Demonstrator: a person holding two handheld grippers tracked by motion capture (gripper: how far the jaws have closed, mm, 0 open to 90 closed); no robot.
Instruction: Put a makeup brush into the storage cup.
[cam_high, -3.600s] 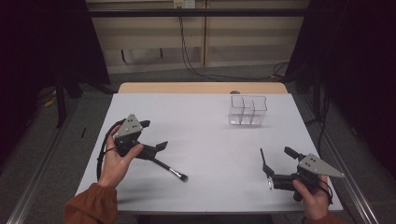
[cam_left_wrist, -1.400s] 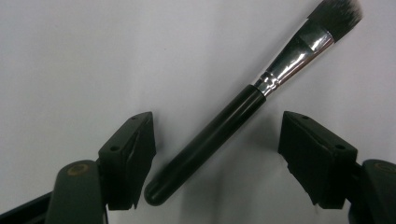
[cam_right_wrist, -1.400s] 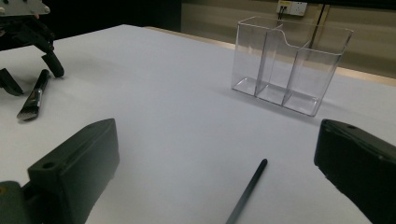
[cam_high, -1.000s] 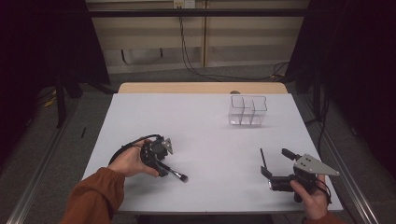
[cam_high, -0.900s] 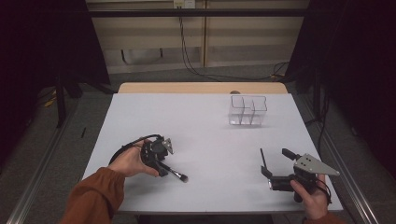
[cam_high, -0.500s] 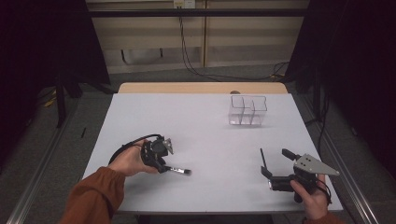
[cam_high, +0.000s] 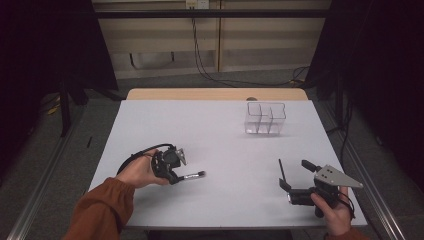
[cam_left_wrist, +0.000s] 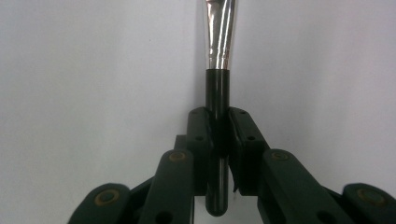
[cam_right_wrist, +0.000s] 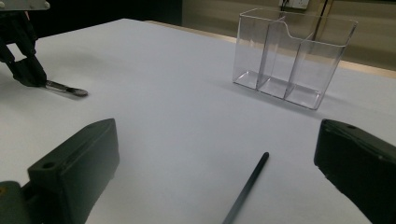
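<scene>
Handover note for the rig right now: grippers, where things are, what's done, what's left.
Left gripper: jaws have just been closing and now clamp the dark handle of the makeup brush, near its butt end; its metal ferrule and tip point away from the jaws, low over the white table.
Right gripper: open, holding nothing, at the near right of the table.
Thin black stick: lies flat on the table between the right gripper's jaws, untouched.
Clear divided organizer: far right, upright, nothing in it.
Done: brush gripped.
Left, probably: carry the brush to the organizer, then pick up the stick.
</scene>
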